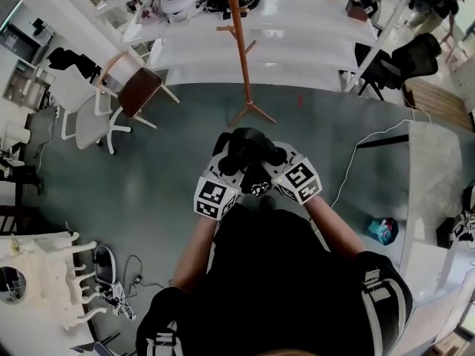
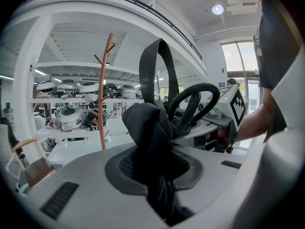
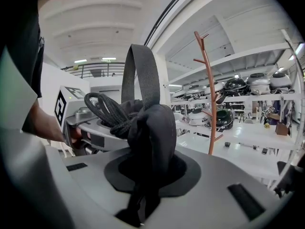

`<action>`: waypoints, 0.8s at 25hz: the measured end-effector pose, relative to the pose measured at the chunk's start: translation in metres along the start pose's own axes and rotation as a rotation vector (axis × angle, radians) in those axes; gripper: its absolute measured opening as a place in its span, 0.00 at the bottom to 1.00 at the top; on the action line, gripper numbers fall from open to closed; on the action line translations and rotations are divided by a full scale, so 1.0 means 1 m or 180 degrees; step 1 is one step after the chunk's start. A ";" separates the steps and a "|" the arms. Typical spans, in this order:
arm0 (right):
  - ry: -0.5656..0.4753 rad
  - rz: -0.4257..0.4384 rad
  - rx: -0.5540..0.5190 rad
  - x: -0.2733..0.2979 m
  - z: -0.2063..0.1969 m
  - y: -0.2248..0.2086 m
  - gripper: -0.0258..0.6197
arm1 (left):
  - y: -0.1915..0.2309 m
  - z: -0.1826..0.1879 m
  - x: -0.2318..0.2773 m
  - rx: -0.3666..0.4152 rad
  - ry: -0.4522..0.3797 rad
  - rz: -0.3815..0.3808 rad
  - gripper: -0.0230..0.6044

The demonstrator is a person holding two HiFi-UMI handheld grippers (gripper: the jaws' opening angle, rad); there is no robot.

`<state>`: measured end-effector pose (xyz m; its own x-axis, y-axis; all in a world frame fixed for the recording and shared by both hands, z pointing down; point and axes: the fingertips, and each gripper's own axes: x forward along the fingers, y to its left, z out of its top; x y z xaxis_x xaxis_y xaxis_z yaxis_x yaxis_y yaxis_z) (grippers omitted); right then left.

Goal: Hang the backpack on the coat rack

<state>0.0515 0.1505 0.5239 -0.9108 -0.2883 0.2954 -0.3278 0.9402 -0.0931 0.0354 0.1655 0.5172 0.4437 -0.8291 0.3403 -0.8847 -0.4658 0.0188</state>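
- The left gripper point(image 1: 223, 173) has its jaws drawn close together on a bunched fold of the black backpack point(image 1: 249, 148). In the left gripper view the fabric point(image 2: 148, 128) fills the gap between the jaws and bulges up above them.
- The right gripper point(image 1: 286, 170) grips the same way. In the right gripper view its jaws are narrow, with a rounded wad of the backpack point(image 3: 153, 128) pinched between them and rising over them.
- The two grippers sit side by side in front of the person's body, each with its marker cube toward the person, and the backpack's top is gathered between them.
- A flat webbing strap loop point(image 2: 159, 66) stands upright just beyond the left gripper's jaws. The right gripper view shows the same strap loop point(image 3: 141, 70) rising above its own jaws.
- A thick black cord loop point(image 2: 195, 99) arches to the right of the left gripper's jaws, toward the right gripper.
- The coat rack point(image 1: 240, 43), a slim orange-brown pole with short pegs, stands on the grey floor ahead of both grippers and well apart from them. It appears up and to the left of the left gripper's jaws point(image 2: 102, 99), and up and to the right of the right gripper's jaws point(image 3: 209, 94).
- White shelves point(image 1: 260, 28) run behind the coat rack.
- A wooden chair point(image 1: 137, 91) stands ahead of the left gripper and off to its left.
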 end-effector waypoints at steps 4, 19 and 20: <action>-0.0007 -0.0014 0.0002 0.004 0.003 -0.014 0.17 | 0.007 0.005 0.012 0.0005 -0.0001 -0.0012 0.18; 0.0019 -0.0165 0.0047 0.027 0.014 -0.073 0.17 | 0.040 0.021 0.064 0.0017 -0.0001 -0.0149 0.18; 0.0017 -0.0177 0.0048 0.028 0.015 -0.076 0.17 | 0.043 0.022 0.067 0.0022 -0.0004 -0.0163 0.18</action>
<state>0.0470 0.0677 0.5251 -0.8898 -0.3390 0.3055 -0.3816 0.9198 -0.0908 0.0304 0.0831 0.5201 0.4886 -0.8045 0.3377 -0.8598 -0.5098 0.0296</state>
